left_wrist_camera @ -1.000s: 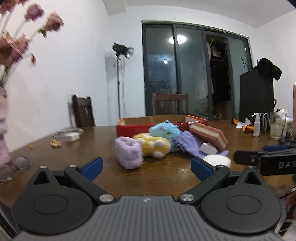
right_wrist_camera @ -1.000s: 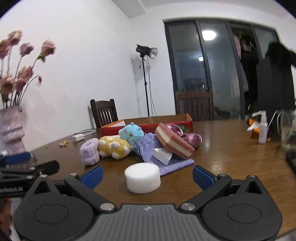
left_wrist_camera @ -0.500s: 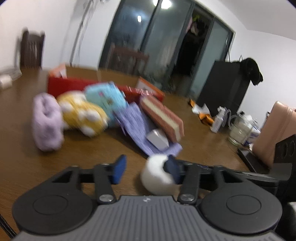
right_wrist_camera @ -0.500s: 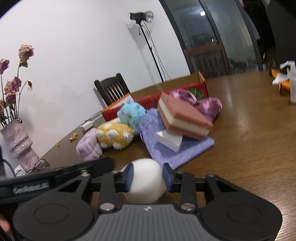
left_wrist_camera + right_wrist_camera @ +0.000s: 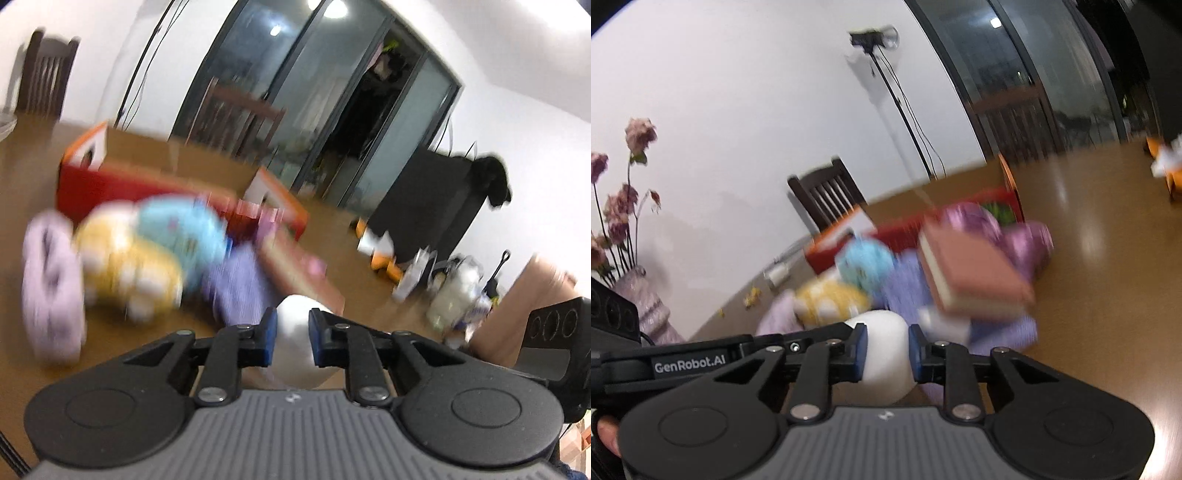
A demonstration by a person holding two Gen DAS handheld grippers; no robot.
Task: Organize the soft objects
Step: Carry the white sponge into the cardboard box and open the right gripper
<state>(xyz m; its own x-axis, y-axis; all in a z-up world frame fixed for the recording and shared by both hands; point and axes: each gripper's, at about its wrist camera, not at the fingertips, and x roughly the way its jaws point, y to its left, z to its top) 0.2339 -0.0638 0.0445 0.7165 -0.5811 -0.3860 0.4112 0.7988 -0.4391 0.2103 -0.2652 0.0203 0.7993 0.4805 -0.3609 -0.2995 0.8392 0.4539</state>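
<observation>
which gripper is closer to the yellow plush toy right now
Left, I think. Both grippers, left and right, are shut on the white foam puck; the yellow plush toy lies ahead on the left gripper's side.

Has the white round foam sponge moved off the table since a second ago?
Yes. The white round foam sponge sat on the wooden table before the purple cloth; now both grippers, left gripper and right gripper, have just closed on it, lifting it.

"GenRobot.AI" in white on the left hand-held gripper (image 5: 882, 350) black body
</observation>
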